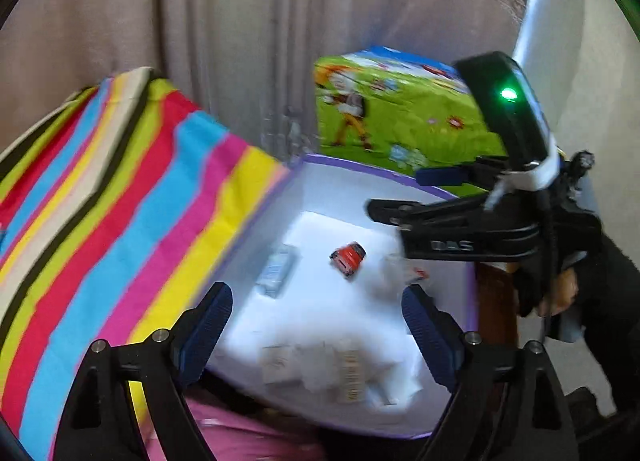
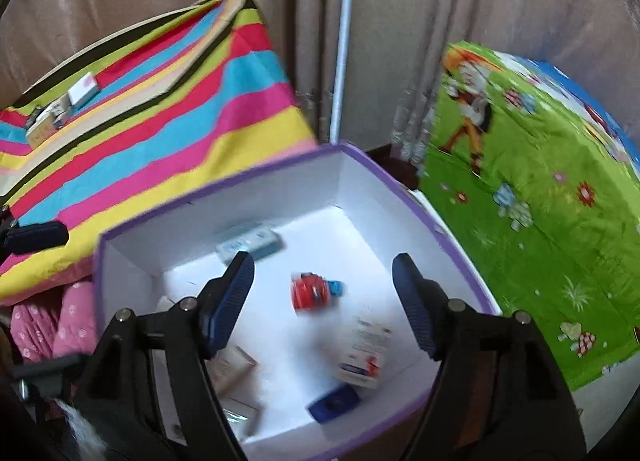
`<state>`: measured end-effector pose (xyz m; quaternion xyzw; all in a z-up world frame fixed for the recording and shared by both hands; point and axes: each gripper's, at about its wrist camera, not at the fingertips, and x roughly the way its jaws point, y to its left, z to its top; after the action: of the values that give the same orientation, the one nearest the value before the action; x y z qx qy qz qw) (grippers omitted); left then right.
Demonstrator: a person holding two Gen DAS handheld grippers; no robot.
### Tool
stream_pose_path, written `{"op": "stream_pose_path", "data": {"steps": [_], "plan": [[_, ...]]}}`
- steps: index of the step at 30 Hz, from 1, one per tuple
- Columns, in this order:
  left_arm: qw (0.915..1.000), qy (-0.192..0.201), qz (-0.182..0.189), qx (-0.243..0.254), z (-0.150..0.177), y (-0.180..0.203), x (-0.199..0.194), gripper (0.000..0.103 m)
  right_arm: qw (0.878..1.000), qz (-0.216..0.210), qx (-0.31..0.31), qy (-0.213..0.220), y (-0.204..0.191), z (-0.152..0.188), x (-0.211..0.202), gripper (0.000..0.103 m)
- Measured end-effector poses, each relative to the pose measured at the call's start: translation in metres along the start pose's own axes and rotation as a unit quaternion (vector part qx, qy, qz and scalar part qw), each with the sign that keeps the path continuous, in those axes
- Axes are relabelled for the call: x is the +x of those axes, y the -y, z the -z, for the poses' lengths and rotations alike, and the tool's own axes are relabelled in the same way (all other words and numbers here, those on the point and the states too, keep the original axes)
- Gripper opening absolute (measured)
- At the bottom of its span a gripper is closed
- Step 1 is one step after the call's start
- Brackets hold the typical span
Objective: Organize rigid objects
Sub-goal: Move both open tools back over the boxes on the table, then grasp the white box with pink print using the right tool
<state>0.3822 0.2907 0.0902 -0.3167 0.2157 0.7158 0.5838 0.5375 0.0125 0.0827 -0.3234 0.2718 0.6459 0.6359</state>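
We hold both tools over a purple-rimmed white box (image 2: pixel 224 185), and both are spread wide with nothing between the fingers. Our right tool (image 2: pixel 324 301) hangs above the box's middle. Just ahead of its gap lies a red toy car (image 2: pixel 310 295) with a blue part at its right end. Beyond the left finger (image 2: pixel 230 301), against the far wall, rests a pale blue carton (image 2: pixel 250 243). Below and right of the car, near the right finger, lies a white carton (image 2: pixel 364 353) with red and blue print. Nearer us sits a small blue item (image 2: pixel 334 403). Under the left finger lie more pale cartons (image 2: pixel 234 365), too blurred for us to read.

Our left tool (image 1: pixel 318 325) hangs over the near left part of the box (image 1: pixel 360 171). Ahead of its gap we see the car (image 1: pixel 348 257); left of that lies the pale blue carton (image 1: pixel 276 269). Blurred beige cartons (image 1: pixel 316 371) lie between and below the fingers. The right tool (image 1: pixel 404 197) shows at upper right, with a green light on its body.

Left of the box spreads a striped cloth (image 2: pixel 160 117); two small boxes (image 2: pixel 60 109) lie on it, far left. Right of the box is a green cartoon cloth (image 2: pixel 540 201). A beige curtain (image 2: pixel 360 21) hangs behind.
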Motion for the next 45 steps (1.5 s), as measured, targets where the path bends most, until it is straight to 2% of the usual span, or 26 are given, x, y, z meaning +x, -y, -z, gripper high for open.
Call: {"op": "stream_pose_path", "data": {"steps": [2, 4, 8, 11, 15, 16, 19, 21, 24, 28, 30, 32, 35, 41, 44, 45], "plan": [[0.9989, 0.016, -0.039, -0.023, 0.007, -0.027, -0.011, 0.088, 0.999, -0.015, -0.029, 0.003, -0.023, -0.009, 0.000, 0.077], [0.9943, 0.028, -0.084, -0.060, 0.018, -0.063, -0.025, 0.088, 0.998, -0.025, -0.063, 0.009, -0.049, -0.017, 0.000, 0.079], [0.9743, 0.039, -0.184, -0.124, 0.049, -0.138, -0.056, 0.090, 0.990, -0.071, -0.119, 0.007, -0.108, -0.033, 0.007, 0.083], [0.9529, 0.017, -0.260, -0.156, 0.074, -0.197, -0.070, 0.090, 0.982, -0.109, -0.153, 0.001, -0.155, -0.049, 0.019, 0.083], [0.9156, 0.004, -0.339, -0.216, 0.107, -0.274, -0.093, 0.090, 0.974, -0.169, -0.151, -0.003, -0.208, -0.079, 0.037, 0.083], [0.9019, 0.000, -0.359, -0.239, 0.118, -0.299, -0.101, 0.090, 0.971, -0.186, -0.149, -0.008, -0.225, -0.090, 0.046, 0.084], [0.8754, -0.004, -0.387, -0.290, 0.146, -0.345, -0.118, 0.090, 0.965, -0.207, -0.160, -0.022, -0.272, -0.115, 0.073, 0.084], [0.8611, -0.009, -0.401, -0.312, 0.161, -0.371, -0.125, 0.090, 0.961, -0.218, -0.170, -0.028, -0.301, -0.130, 0.091, 0.084], [0.8466, -0.010, -0.406, -0.344, 0.182, -0.397, -0.134, 0.090, 0.957, -0.241, -0.149, -0.054, -0.339, -0.155, 0.122, 0.084], [0.8419, -0.019, -0.381, -0.382, 0.207, -0.407, -0.136, 0.090, 0.955, -0.285, -0.041, -0.075, -0.372, -0.199, 0.163, 0.084], [0.8429, -0.005, -0.375, -0.386, 0.208, -0.407, -0.139, 0.090, 0.950, -0.299, 0.041, -0.087, -0.384, -0.222, 0.186, 0.084], [0.8442, -0.008, -0.368, -0.390, 0.209, -0.406, -0.139, 0.090, 0.934, -0.319, 0.125, -0.099, -0.399, -0.243, 0.211, 0.084], [0.8494, -0.005, -0.341, -0.403, 0.215, -0.417, -0.137, 0.090, 0.914, -0.323, 0.214, -0.120, -0.427, -0.265, 0.243, 0.085], [0.8440, 0.037, -0.314, -0.433, 0.221, -0.425, -0.147, 0.090, 0.884, -0.317, 0.315, -0.140, -0.479, -0.298, 0.278, 0.088], [0.8422, 0.051, -0.304, -0.442, 0.224, -0.427, -0.151, 0.090, 0.876, -0.309, 0.344, -0.137, -0.500, -0.308, 0.285, 0.089], [0.8423, 0.053, -0.303, -0.443, 0.224, -0.428, -0.151, 0.090, 0.880, -0.299, 0.343, -0.137, -0.507, -0.311, 0.287, 0.089]]}}
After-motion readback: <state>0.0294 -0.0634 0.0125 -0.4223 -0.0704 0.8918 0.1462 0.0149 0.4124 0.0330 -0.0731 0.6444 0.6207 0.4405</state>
